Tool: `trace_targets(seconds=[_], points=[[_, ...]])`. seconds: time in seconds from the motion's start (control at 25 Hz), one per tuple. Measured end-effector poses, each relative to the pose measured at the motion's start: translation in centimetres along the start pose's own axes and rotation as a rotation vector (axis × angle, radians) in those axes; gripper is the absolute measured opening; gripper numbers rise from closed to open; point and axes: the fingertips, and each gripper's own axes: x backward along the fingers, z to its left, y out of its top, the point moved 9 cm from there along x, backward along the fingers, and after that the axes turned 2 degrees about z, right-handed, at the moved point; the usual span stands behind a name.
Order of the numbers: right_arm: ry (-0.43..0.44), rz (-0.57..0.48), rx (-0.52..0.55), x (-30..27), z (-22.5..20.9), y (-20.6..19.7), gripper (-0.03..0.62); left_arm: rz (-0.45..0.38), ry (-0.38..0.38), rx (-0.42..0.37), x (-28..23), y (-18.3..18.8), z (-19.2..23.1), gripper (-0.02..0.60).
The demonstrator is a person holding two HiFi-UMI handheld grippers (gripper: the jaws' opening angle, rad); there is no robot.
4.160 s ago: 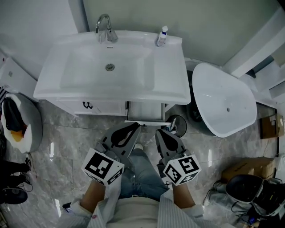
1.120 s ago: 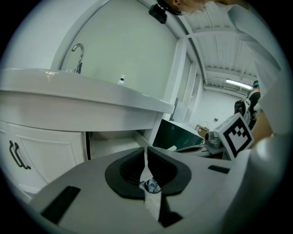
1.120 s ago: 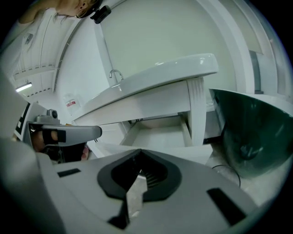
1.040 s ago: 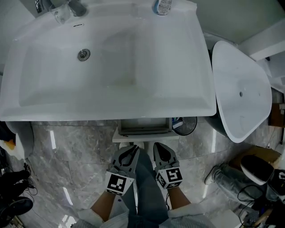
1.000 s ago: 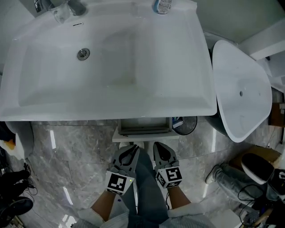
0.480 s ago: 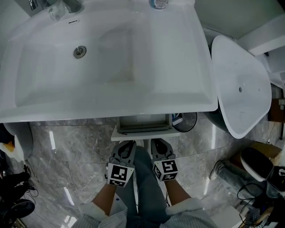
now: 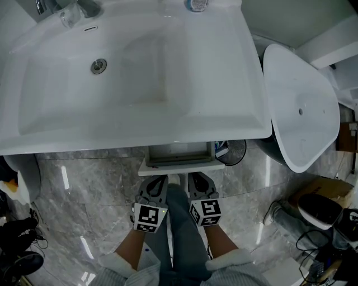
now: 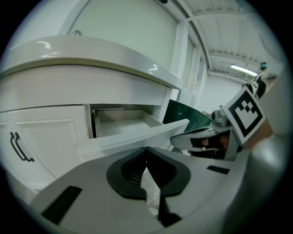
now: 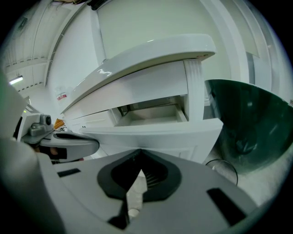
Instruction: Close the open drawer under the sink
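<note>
The white sink (image 7: 140, 120) fills the top of the head view. Under its front edge a white drawer (image 7: 180, 152) stands pulled out, its front panel (image 7: 182, 166) toward me. My left gripper (image 7: 157, 180) and right gripper (image 7: 196, 178) are side by side just short of that panel, both shut and empty. In the left gripper view the drawer front (image 8: 132, 139) runs across just beyond the shut left gripper (image 8: 146, 149), and the drawer's empty inside (image 8: 123, 122) shows. The right gripper view shows the drawer front (image 9: 151, 133) just past the shut right gripper (image 9: 139, 151). Whether either touches the panel I cannot tell.
A shut cabinet door with a dark handle (image 8: 20, 148) lies left of the drawer. A round wire bin (image 7: 233, 151) stands right of it, beside a big white oval tub (image 7: 299, 106) with a dark green underside (image 9: 249, 123). A soap bottle (image 7: 196, 4) stands on the sink. The floor is grey marble (image 7: 89, 190).
Since four seconds ago my head has come in close over the sink. In the last second both grippers edged a little closer together near the drawer front; the drawer stays pulled out.
</note>
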Motion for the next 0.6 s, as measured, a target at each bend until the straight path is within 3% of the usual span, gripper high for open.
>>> trace_targets(seconds=[0.6], points=[[-0.016, -0.045, -0.029, -1.0, -0.3, 1.7, 0.011, -0.042, 0.020, -0.018, -0.5, 1.8, 1.0, 0.015]])
